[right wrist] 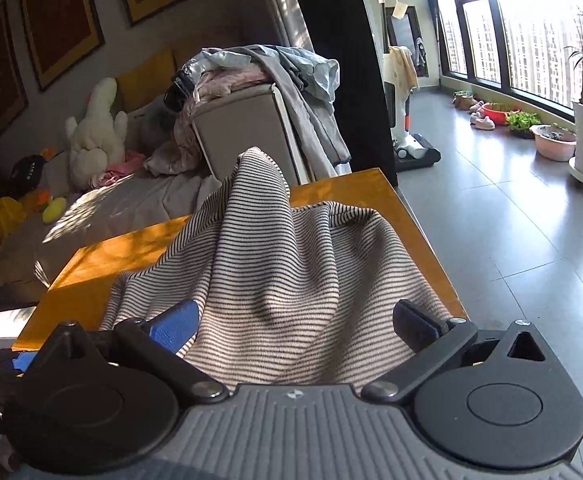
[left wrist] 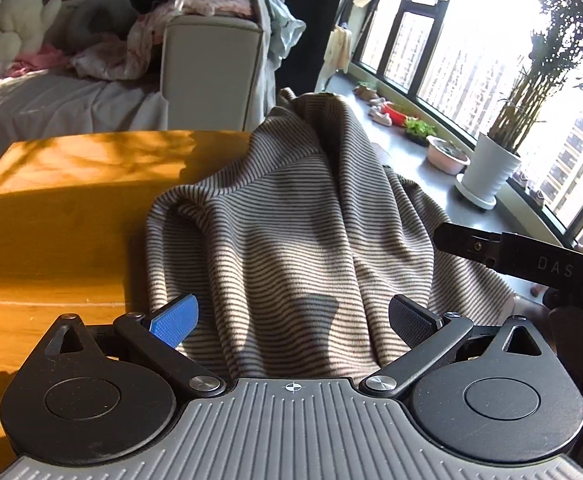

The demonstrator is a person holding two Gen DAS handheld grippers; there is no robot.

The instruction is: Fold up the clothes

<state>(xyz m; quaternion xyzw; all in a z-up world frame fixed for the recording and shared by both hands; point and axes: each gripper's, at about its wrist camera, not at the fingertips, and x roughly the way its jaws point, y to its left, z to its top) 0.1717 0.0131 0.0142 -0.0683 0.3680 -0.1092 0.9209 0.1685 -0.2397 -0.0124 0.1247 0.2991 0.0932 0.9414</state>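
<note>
A brown-and-beige striped garment (left wrist: 291,216) lies bunched on the orange wooden table (left wrist: 59,208), its far end rising in a peak. My left gripper (left wrist: 293,320) is open, with its blue and black pads spread wide on either side of the near cloth. My right gripper (right wrist: 297,324) is also open, and the same striped garment (right wrist: 283,256) runs between its spread pads toward the camera. The garment drapes over the table's right edge (right wrist: 423,232). Part of the right gripper's body (left wrist: 531,260) shows at the right of the left wrist view.
Behind the table is a bed with white sheets (right wrist: 131,200), a plush toy (right wrist: 95,128), and a grey box heaped with clothes (right wrist: 247,128). At the right are grey floor tiles (right wrist: 511,220), potted plants (left wrist: 491,168) and large windows. A white vacuum (right wrist: 407,132) stands by a dark pillar.
</note>
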